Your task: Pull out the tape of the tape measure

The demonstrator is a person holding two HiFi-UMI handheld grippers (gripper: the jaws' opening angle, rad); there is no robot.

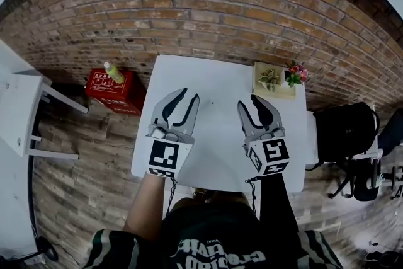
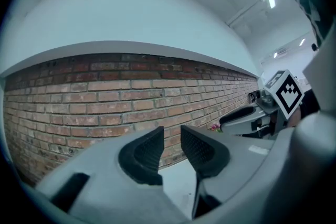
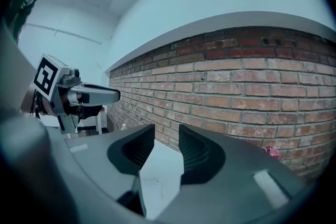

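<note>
Between the jaws of the left gripper [image 1: 190, 94] and the right gripper [image 1: 247, 101] nothing stands; both pairs gape slightly over the white table [image 1: 214, 160]. No tape measure shows anywhere, fitting one not yet fetched or already put away. Room runs free to every table edge but the planter [image 1: 274, 80] at the far right corner.

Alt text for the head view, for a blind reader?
The left gripper and right gripper hover open and empty over a white table; small potted plants sit at its far right corner. No tape measure shows.
</note>
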